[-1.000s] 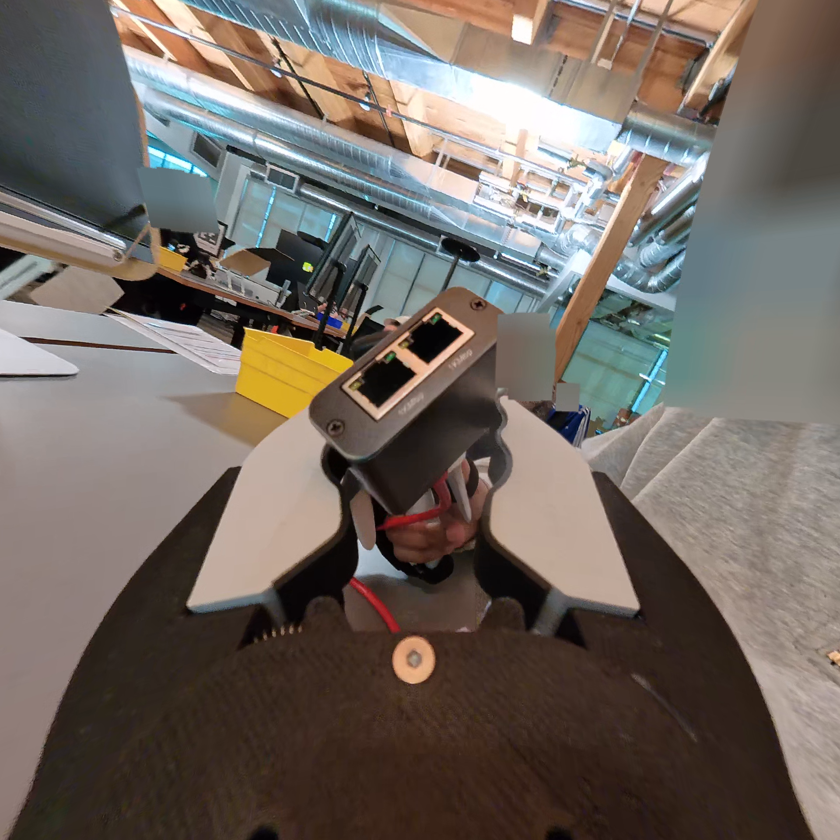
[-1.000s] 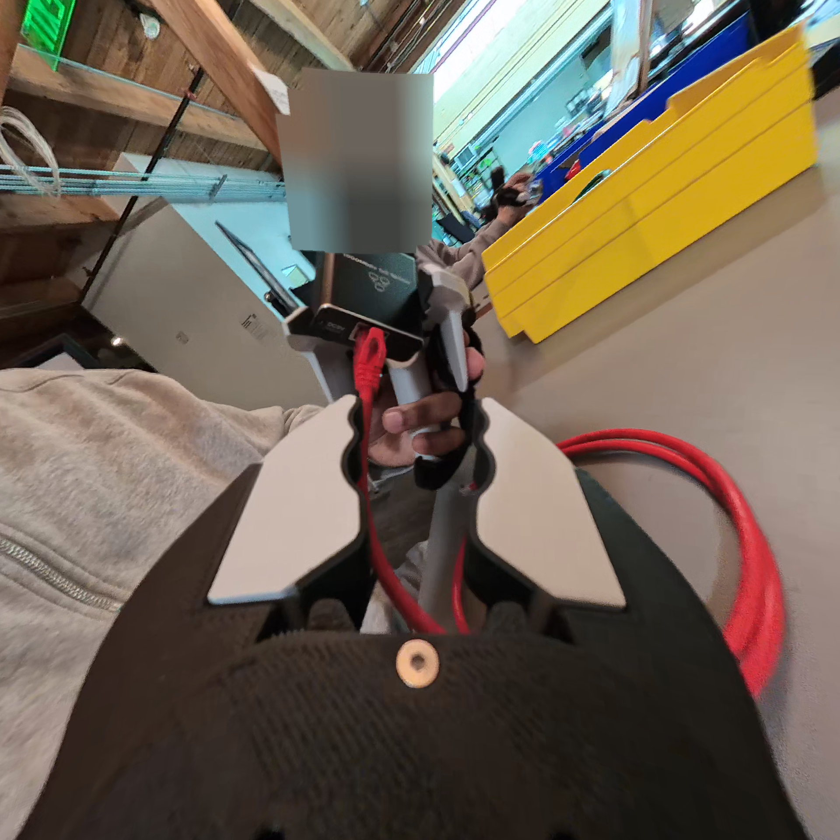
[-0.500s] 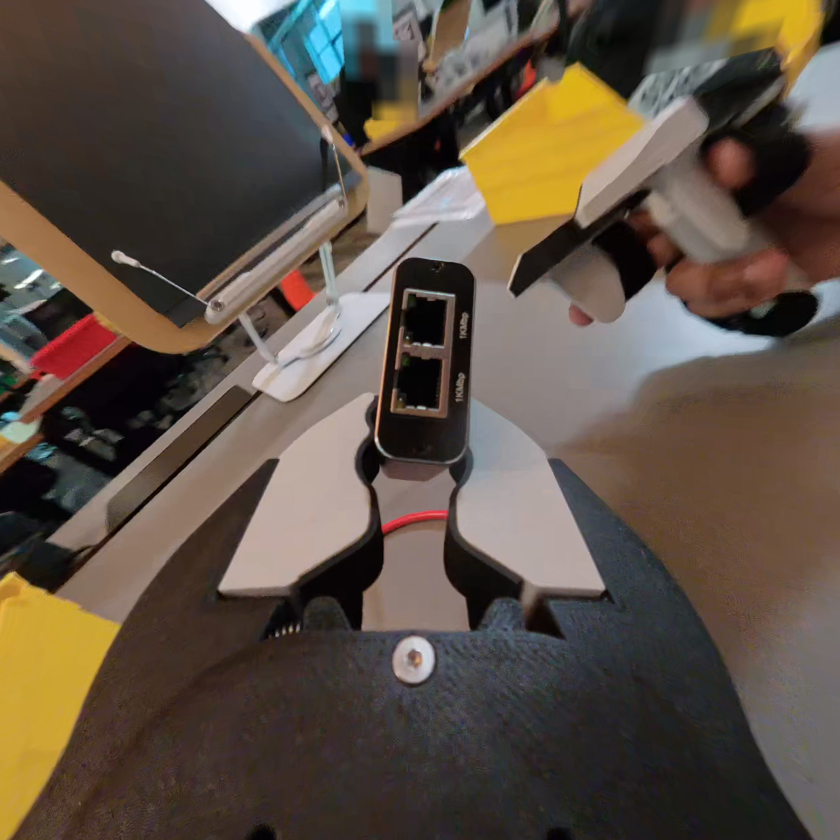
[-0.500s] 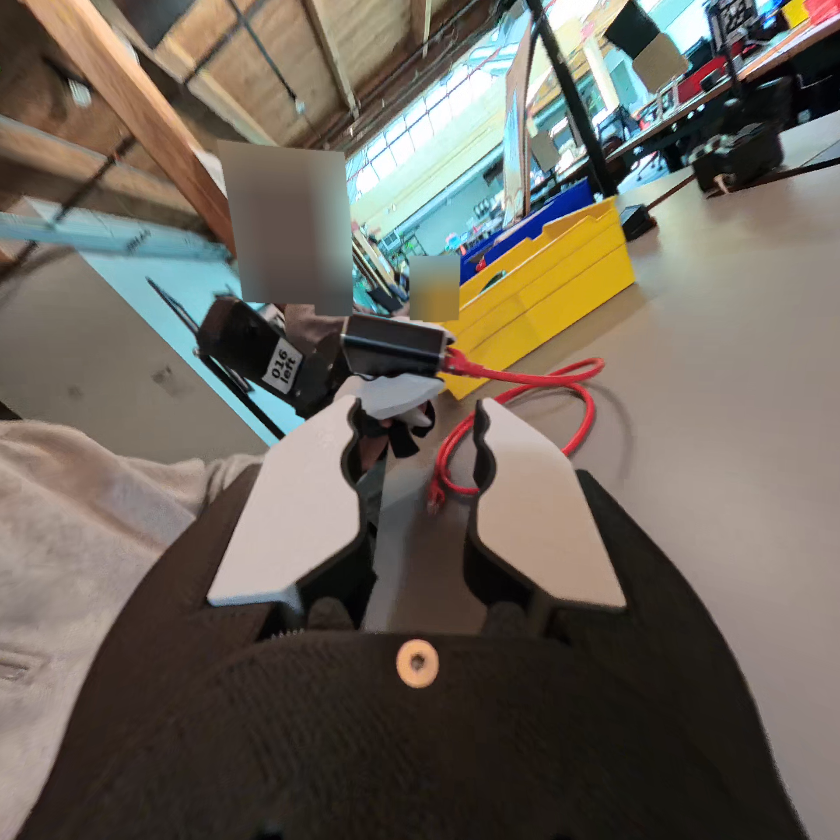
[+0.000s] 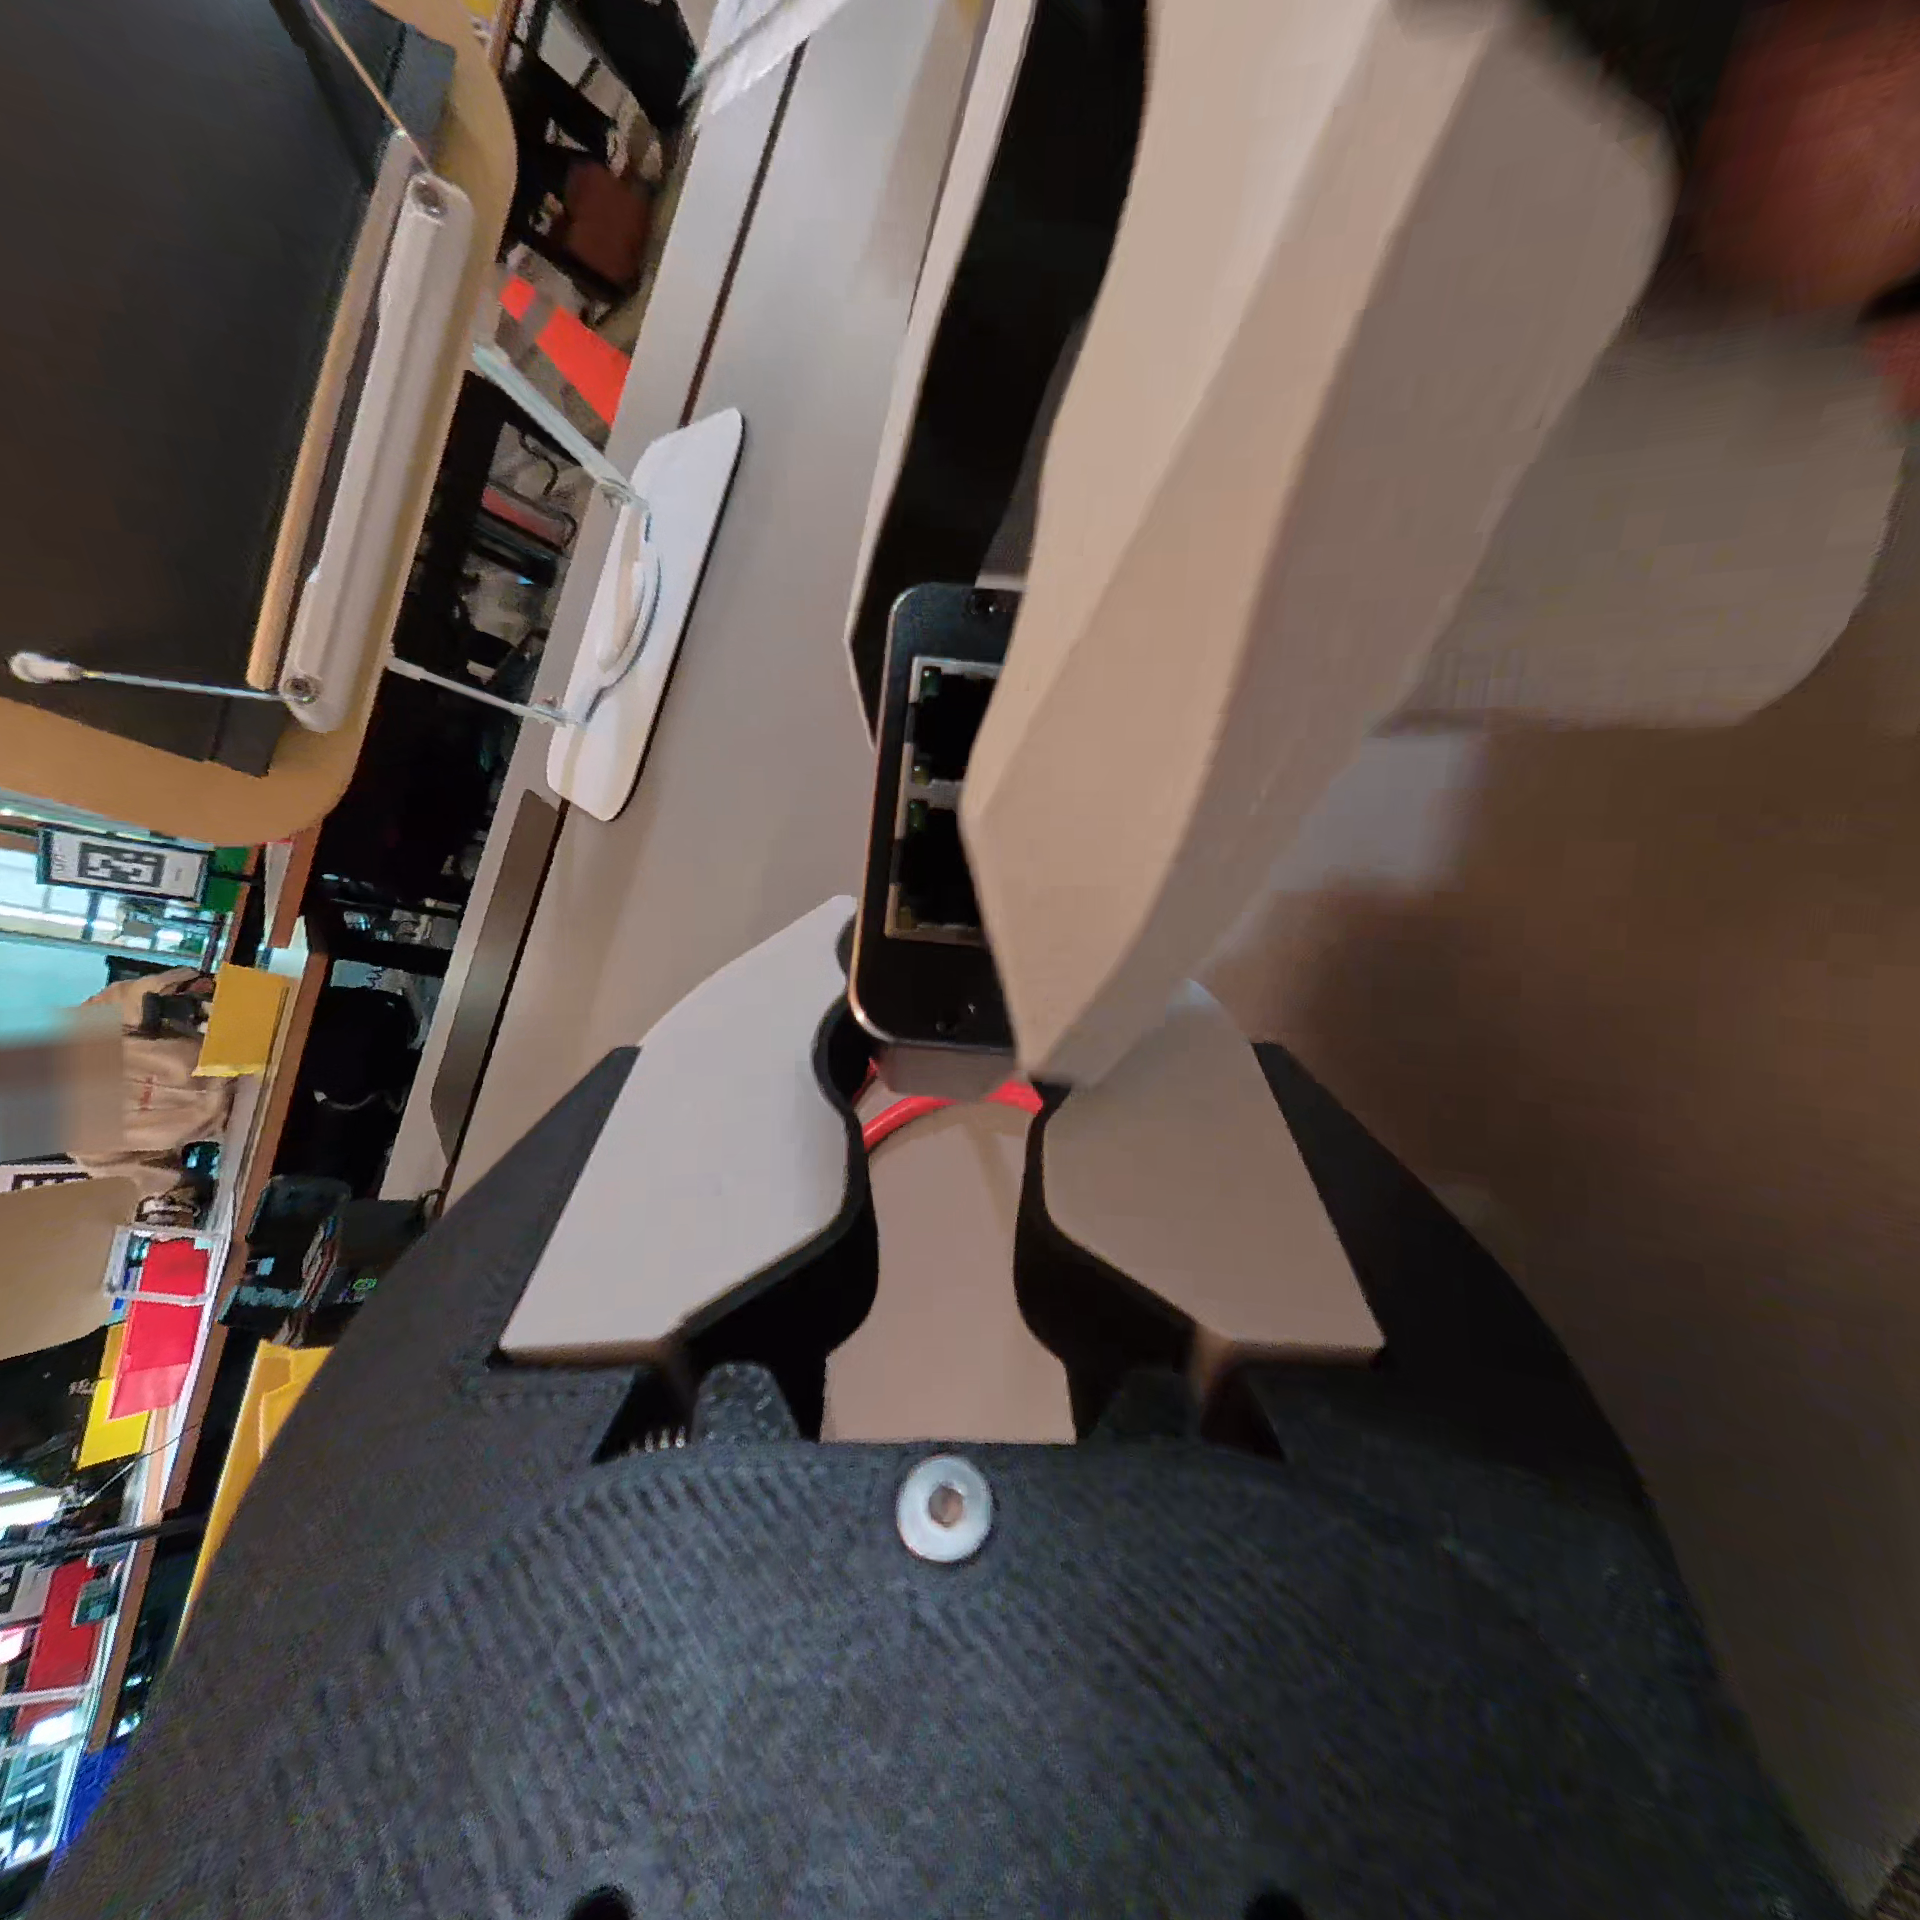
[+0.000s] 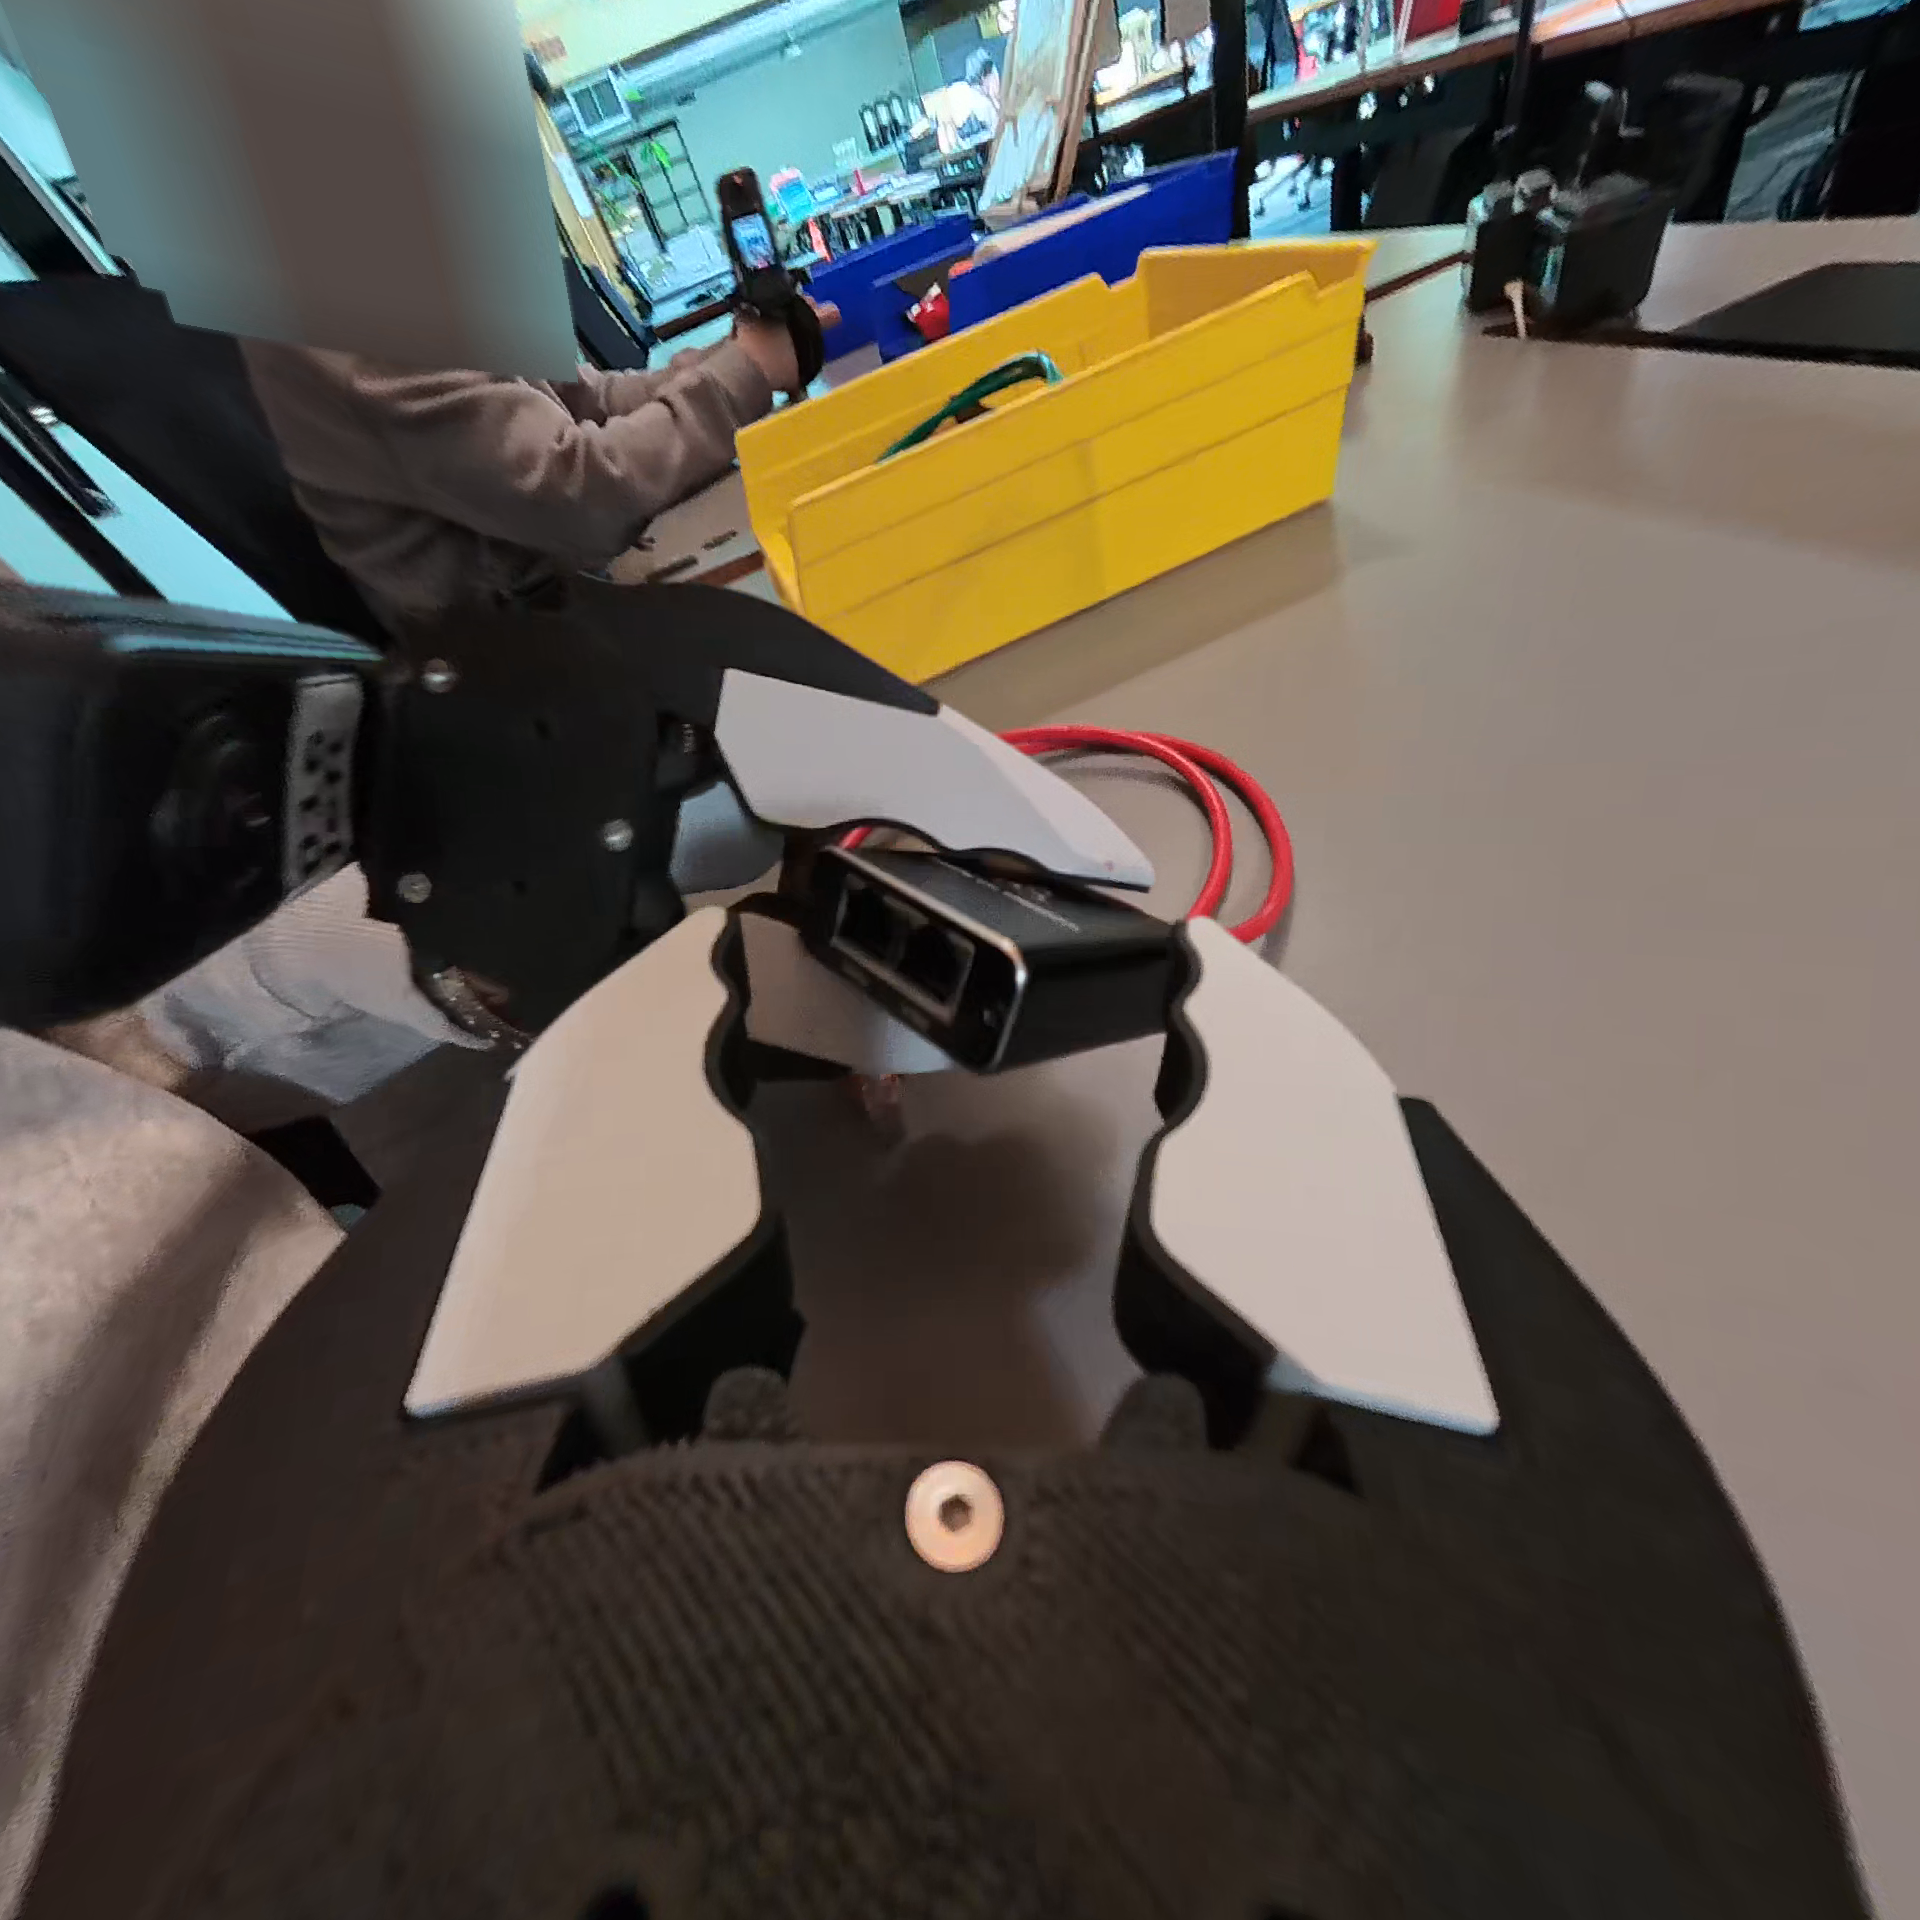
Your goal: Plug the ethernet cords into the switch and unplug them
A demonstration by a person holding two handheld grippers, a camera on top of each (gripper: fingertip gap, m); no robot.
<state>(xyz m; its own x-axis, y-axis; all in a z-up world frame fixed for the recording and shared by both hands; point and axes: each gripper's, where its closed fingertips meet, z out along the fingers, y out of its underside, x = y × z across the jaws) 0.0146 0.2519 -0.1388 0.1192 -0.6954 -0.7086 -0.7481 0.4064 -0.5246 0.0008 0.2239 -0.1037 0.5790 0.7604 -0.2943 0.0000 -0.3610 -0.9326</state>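
Note:
My left gripper (image 5: 951,1029) is shut on the black switch (image 5: 920,831) and holds it above the grey table. Its two front ports are empty. A red ethernet cord (image 5: 935,1112) shows just under the switch. In the right wrist view the switch (image 6: 997,961) sits between the left gripper's white fingers (image 6: 904,790). My right gripper (image 6: 951,951) is open, with its fingertips either side of the switch's port end. The red cord (image 6: 1252,831) comes from behind the switch and loops on the table. One right finger (image 5: 1247,520) fills the left wrist view and hides part of the ports.
A yellow bin (image 6: 1060,488) stands on the table (image 6: 1558,727) behind the cord loop, with blue bins beyond. A person in a grey sleeve (image 6: 468,468) sits at the left. A board on a clear stand with a white base (image 5: 649,613) is at the table's far side.
The right gripper has moved in from a distance and now straddles the switch's port end with its jaws wider. The left gripper has rolled, still holding the switch.

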